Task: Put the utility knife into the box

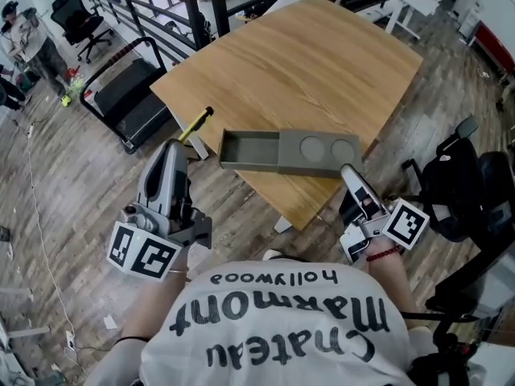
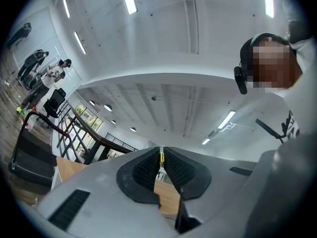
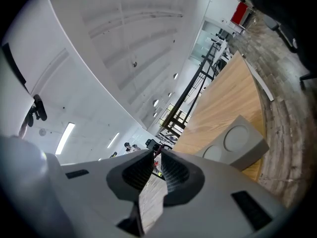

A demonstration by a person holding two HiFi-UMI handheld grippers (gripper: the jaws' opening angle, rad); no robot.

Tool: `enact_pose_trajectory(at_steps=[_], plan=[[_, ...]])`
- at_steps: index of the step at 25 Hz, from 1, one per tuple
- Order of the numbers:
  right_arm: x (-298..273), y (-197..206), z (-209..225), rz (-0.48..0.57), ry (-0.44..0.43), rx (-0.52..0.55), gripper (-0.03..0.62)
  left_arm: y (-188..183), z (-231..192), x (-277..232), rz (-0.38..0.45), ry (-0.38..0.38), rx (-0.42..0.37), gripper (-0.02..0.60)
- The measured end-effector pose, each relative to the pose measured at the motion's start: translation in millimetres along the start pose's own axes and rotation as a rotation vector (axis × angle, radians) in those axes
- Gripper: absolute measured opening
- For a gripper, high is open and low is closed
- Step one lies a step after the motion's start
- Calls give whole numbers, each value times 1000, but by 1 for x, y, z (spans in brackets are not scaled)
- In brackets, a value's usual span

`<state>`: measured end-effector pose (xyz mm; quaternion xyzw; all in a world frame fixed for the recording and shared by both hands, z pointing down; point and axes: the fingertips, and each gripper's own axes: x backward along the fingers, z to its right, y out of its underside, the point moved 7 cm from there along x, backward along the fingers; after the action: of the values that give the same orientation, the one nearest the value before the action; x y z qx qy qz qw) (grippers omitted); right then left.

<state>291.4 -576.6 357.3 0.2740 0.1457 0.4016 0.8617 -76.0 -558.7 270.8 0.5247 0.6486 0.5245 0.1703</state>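
Observation:
A grey box (image 1: 278, 151) lies at the wooden table's (image 1: 306, 63) near edge, its open tray part on the left and a part with two round recesses on the right. My left gripper (image 1: 183, 141) hovers off the table's left edge, shut on a yellow and black utility knife (image 1: 198, 124) that sticks out toward the table. In the left gripper view a yellow sliver of the knife (image 2: 160, 156) shows between the closed pads. My right gripper (image 1: 348, 171) stands shut by the box's right end; the box (image 3: 237, 143) lies ahead of it in the right gripper view.
A black treadmill (image 1: 121, 95) stands on the wooden floor left of the table. A dark railing (image 1: 161, 6) runs behind it. Office chairs (image 1: 463, 187) crowd the right side. People stand far off at the upper left.

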Motion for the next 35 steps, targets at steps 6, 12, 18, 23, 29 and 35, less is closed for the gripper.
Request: enact_pose_trajectory(at_steps=[6,12,18,23,29,35], plan=[[-15,-12,16,-30,-25,6,49,17,2,-21,-16,-1,-3,25],[-40,-19,22,-67,-52,18,49,30,-4,-38,-38,-7,6,25],[-62,-27,27,-95,-72,48,49,43,-7,-51,-53,-10,17,25],[-79,-33,28,-114,-84,61,49,51,-9,-58,-72,-18,23,25],[-94,-34,32,-134,-81,105,49,57,-12,-64,-91,-16,25,25],[-96,-39,40,-132,-82,78,49,62,-9,-69,-106,-16,25,25]])
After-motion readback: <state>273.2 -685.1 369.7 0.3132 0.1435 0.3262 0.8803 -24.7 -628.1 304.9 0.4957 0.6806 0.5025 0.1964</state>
